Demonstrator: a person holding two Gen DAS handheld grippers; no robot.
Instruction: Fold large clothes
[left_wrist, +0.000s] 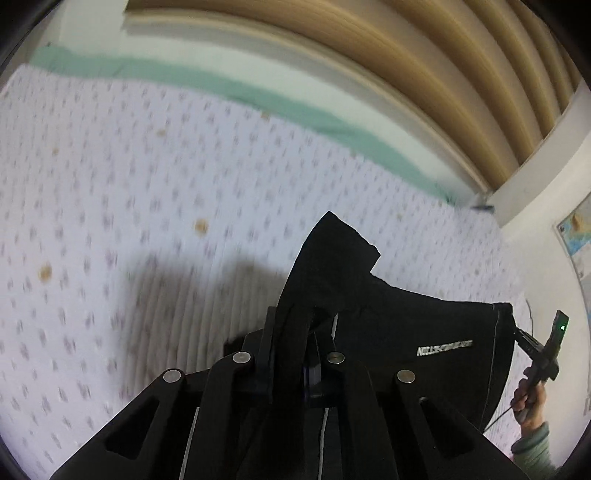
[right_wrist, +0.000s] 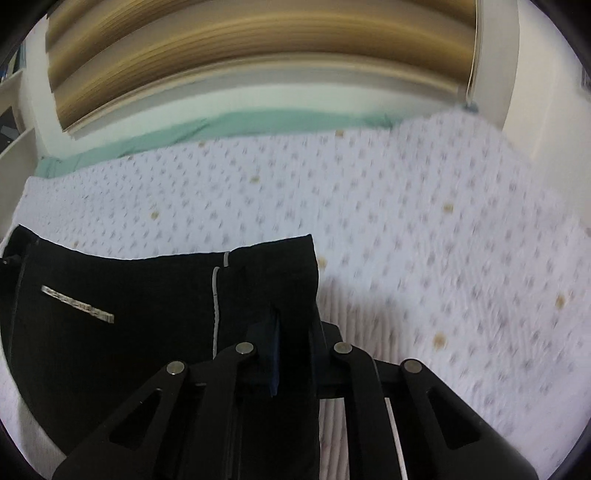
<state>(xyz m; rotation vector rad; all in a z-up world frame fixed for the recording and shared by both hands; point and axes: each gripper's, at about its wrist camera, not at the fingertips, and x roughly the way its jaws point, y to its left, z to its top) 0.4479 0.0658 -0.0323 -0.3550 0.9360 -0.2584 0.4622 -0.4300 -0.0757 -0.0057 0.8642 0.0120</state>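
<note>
A black garment (left_wrist: 424, 325) with a white lettered strip and a thin white seam hangs stretched between my two grippers above the bed. My left gripper (left_wrist: 301, 321) is shut on one top corner of it. My right gripper (right_wrist: 291, 314) is shut on the other top corner; the garment (right_wrist: 110, 295) spreads to the left in the right wrist view. The right gripper also shows in the left wrist view (left_wrist: 517, 334), held by a hand, gripping the far edge. Cloth hides the fingertips in both views.
A white mattress cover (left_wrist: 147, 184) with small purple marks and a few brown spots lies beneath. A green sheet edge (left_wrist: 258, 96) runs along the far side. Tan curtains (right_wrist: 258, 48) and a white wall (right_wrist: 535, 92) stand behind the bed.
</note>
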